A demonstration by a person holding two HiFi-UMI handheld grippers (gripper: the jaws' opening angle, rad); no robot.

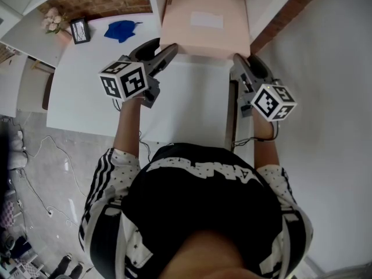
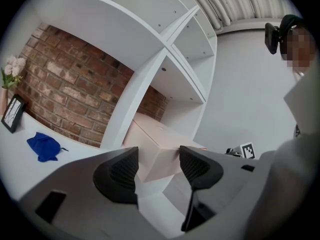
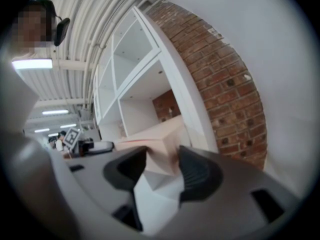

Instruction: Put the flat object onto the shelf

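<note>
One pink box (image 1: 203,22) sits partly in a shelf (image 2: 135,99) cubby. The left hand-held gripper (image 2: 159,160) and the right hand-held gripper (image 3: 164,160) each pinch one corner. One blue cloth (image 1: 121,30) lies nearby.

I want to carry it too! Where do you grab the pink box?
The box's two near corners, from your side: left claw on one, right claw on the other. It is wide and thin, so a claw spans its edge, and two grips keep it level.
</note>
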